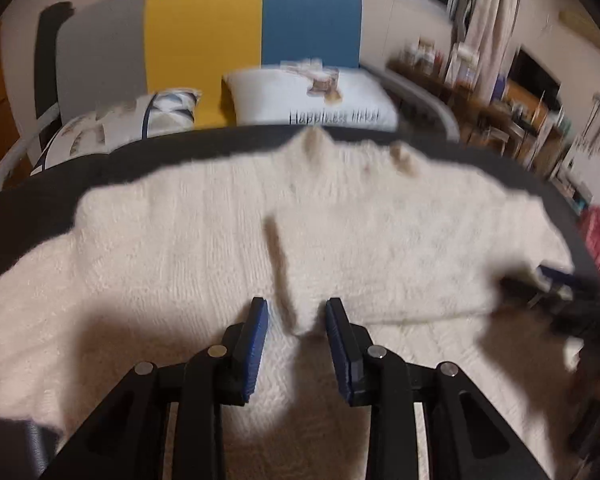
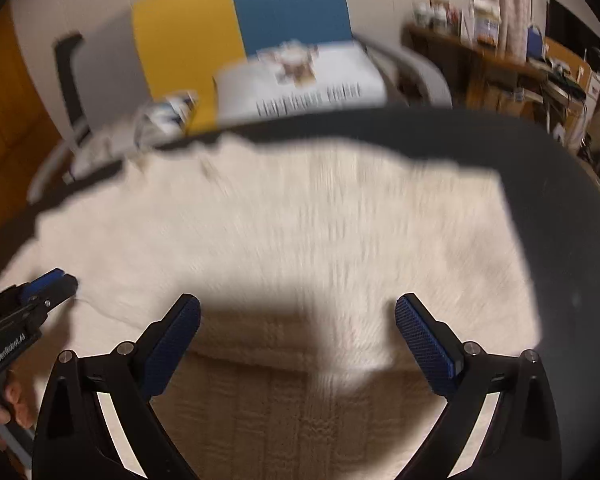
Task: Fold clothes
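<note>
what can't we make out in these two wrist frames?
- White knit garment: near edge hidden under the left gripper in the left wrist view; motion-blurred in the right wrist view.
- Right gripper: a dark smear at the left view's right edge.
- Cushion lettering: smeared by blur in the right view.
- Shelf items: too small and blurred.

Sweater (image 1: 228,240) blurred, its near hem cut off by the frame's lower edge. Pillow (image 2: 300,84) lettering smeared, unreadable from the right wrist. Shelf clutter (image 2: 500,28) too blurred to identify. Right tool (image 1: 556,280) a dark smear at the frame's edge.
</note>
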`<state>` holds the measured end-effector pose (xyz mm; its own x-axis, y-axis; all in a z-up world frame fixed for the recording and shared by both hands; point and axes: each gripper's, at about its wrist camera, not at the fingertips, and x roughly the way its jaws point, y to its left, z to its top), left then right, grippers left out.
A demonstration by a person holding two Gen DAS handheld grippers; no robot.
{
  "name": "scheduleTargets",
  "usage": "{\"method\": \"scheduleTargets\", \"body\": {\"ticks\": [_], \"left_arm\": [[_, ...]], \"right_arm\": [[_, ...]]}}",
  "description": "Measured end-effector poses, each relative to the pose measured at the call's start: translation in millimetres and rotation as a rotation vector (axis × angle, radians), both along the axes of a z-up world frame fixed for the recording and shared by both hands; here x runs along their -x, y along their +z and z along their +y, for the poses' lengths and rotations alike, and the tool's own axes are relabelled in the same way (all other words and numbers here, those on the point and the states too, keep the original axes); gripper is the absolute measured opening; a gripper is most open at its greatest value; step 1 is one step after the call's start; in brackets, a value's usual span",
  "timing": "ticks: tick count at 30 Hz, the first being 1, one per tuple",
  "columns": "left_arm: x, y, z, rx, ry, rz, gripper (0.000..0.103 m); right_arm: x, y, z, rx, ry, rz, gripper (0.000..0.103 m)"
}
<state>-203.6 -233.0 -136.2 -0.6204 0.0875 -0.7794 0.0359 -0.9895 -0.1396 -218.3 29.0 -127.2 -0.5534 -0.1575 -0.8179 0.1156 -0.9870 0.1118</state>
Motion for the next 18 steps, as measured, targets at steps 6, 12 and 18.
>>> {"method": "scheduleTargets", "body": {"ticks": [6, 12, 18], "left_arm": [[-11, 25, 2, -0.019, 0.026, 0.091, 0.030], [10, 37, 27, 0.032, -0.018, 0.102, 0.030], [20, 0, 26, 0.037, -0.015, 0.007, 0.031]], "right_arm": [[-9, 8, -2, -0.009, 0.017, 0.045, 0.101], [-10, 33, 23, -0.004, -0.025, 0.114, 0.101], [12, 1, 70, -0.039, -0.131, -0.013, 0.103]]}}
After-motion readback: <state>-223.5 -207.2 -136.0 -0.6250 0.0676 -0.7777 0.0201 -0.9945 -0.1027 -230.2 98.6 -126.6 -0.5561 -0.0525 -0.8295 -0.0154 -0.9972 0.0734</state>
